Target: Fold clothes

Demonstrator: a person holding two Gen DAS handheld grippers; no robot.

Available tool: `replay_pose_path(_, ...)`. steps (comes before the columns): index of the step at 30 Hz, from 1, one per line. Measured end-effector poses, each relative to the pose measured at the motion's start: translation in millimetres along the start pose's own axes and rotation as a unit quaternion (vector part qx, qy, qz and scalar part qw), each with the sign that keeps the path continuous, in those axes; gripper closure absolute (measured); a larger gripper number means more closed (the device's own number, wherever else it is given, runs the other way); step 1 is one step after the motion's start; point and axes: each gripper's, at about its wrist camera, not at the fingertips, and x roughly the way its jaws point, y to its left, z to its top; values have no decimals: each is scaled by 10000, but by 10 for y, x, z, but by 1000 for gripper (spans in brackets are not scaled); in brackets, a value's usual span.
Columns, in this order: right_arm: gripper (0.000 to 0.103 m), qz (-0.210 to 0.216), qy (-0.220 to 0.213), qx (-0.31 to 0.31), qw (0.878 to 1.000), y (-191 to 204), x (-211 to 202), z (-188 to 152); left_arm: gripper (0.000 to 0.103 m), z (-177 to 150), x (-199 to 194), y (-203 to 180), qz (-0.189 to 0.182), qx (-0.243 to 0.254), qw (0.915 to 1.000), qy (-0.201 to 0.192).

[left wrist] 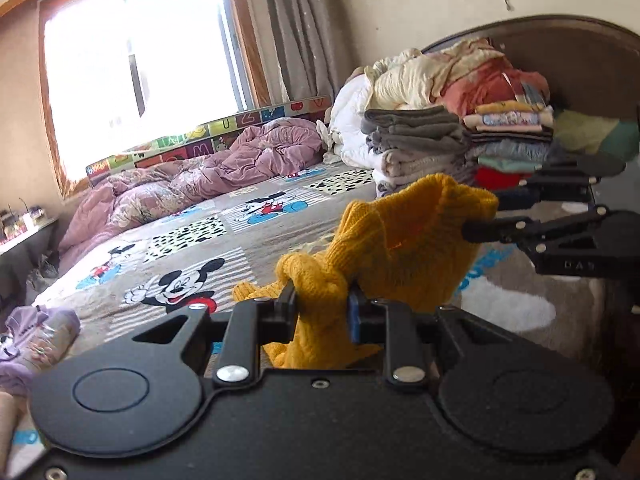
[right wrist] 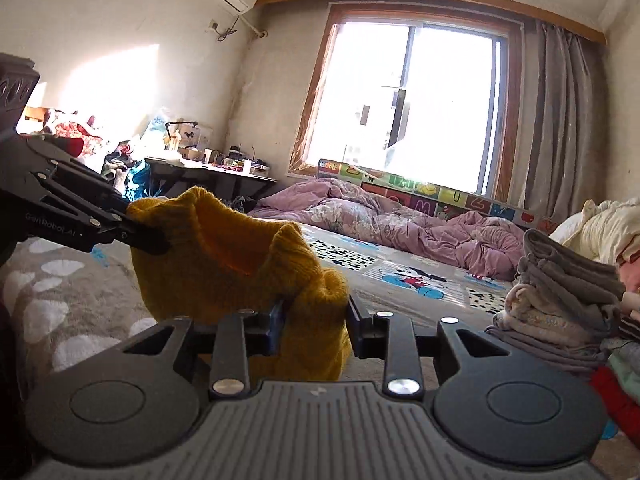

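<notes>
Sweater (left wrist: 400, 248): soft, floppy knit. Your left tongs (left wrist: 320, 304) & right tongs (right wrist: 316, 312) both clamped on it; hold by the edges.

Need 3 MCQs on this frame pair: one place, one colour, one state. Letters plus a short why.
1. Where is the stack of folded clothes?
A. on the bed by the headboard
B. on the desk
C. on the floor

2. What colour is the knit garment being held?
A. purple
B. mustard yellow
C. grey

3. How is the garment held?
A. lying loose on the bed
B. by the left gripper only
C. by both, the right gripper too

Answers:
1 A: the pile sits on the bedspread before the dark headboard.
2 B: the knit is yellow in both views.
3 C: each view shows yellow fabric between its own fingers and the other gripper pinching the opposite edge.
</notes>
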Motion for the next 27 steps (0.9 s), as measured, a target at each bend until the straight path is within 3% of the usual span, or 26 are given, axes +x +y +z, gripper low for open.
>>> replay_pose_path(3,73,274,111,969,9949,-322,315,6,83,28,220,261,-246,-868,9959,-58)
replay_pose_path(6,77,509,271,1834,9813,-657,667,0,86,48,462,496,-451,-1562,9867,-88)
replay_pose_path(12,81,819,390,2439,9655,-1049,1379,19,87,132,1017,1053,-684,-2533,9649,-134)
replay_pose_path(19,82,1203,627,3096,9411,-1439,2162,-139,88,-119,1601,1490,-895,-3367,9373,-74)
replay_pose_path(21,82,1313,689,3248,9341,-1475,2333,-189,88,-120,1709,1561,-883,-3417,9357,27)
replay_pose_path(24,82,1348,759,3210,9344,-1484,2550,-234,88,-83,1821,1624,-908,-3355,9377,47)
replay_pose_path(27,82,1240,921,3316,9307,-1473,2640,-346,88,-144,1961,1676,-855,-3449,9345,208)
